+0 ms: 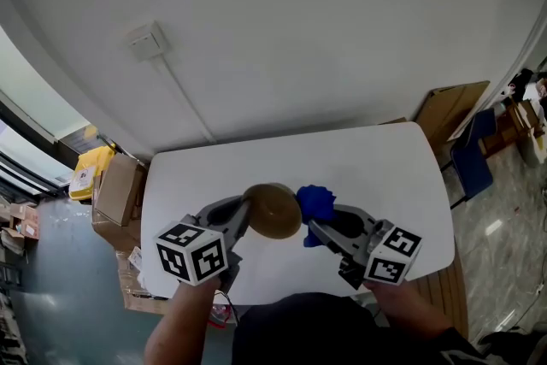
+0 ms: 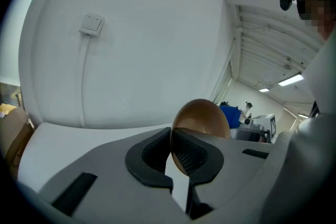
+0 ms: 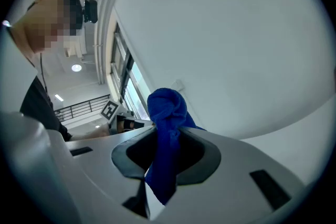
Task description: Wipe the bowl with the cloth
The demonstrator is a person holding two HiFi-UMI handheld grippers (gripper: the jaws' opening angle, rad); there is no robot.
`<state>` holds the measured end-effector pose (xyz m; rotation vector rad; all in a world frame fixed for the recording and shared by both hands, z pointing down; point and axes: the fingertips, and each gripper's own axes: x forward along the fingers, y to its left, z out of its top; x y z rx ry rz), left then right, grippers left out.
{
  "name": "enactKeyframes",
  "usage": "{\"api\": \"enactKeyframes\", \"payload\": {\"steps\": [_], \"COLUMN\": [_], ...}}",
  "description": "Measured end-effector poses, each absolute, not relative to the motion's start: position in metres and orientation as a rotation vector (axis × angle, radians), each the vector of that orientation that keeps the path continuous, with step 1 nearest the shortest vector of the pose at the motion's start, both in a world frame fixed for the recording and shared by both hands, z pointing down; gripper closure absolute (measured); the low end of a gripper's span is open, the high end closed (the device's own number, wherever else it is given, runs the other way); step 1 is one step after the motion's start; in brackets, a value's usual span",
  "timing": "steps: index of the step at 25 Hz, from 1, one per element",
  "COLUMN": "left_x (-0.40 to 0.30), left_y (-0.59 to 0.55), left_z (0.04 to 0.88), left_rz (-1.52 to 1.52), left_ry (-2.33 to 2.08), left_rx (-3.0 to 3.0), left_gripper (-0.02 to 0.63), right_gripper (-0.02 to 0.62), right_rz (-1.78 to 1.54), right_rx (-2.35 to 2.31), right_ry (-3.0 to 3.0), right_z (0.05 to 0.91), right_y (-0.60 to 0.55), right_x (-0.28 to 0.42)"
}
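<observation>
A brown bowl point(image 1: 275, 210) is held up above the white table point(image 1: 376, 162), tipped on its side. My left gripper point(image 1: 244, 216) is shut on its rim; in the left gripper view the bowl point(image 2: 202, 118) rises from between the closed jaws of that gripper point(image 2: 171, 140). A bunched blue cloth point(image 1: 315, 202) hangs just right of the bowl, touching or nearly touching it. My right gripper point(image 1: 314, 228) is shut on the cloth. In the right gripper view the cloth point(image 3: 167, 113) sticks up and droops down between the pads of the right gripper point(image 3: 168, 145).
Cardboard boxes point(image 1: 118, 191) and a yellow object point(image 1: 90, 164) lie on the floor left of the table. A folded cardboard sheet point(image 1: 451, 110) and a blue chair point(image 1: 473, 158) stand at the right. A white wall with a switch box point(image 1: 146, 40) is behind.
</observation>
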<state>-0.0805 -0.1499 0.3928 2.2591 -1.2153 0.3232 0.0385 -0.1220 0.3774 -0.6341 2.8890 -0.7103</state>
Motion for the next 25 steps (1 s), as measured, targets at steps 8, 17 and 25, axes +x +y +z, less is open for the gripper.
{"api": "enactKeyframes", "payload": {"steps": [8,17,25], "left_x": [-0.087,-0.07,-0.035], "left_y": [-0.154,-0.153,-0.13], "left_z": [0.359,0.322,0.301], "left_rz": [0.239,0.107,0.059], "left_ry": [-1.202,-1.094,-0.915], "left_rx": [2.348,2.431,2.501], "left_gripper": [0.585,0.586,0.586], "right_gripper": [0.52,0.52,0.52], "right_rz": [-0.638,-0.616,-0.565], "right_rx": [-0.609,-0.551,-0.458], "right_ry": [2.884,2.93,2.961], "right_z": [0.364,0.363,0.361], "right_y": [-0.095,-0.075,-0.067], "right_x": [0.007,-0.016,-0.033]}}
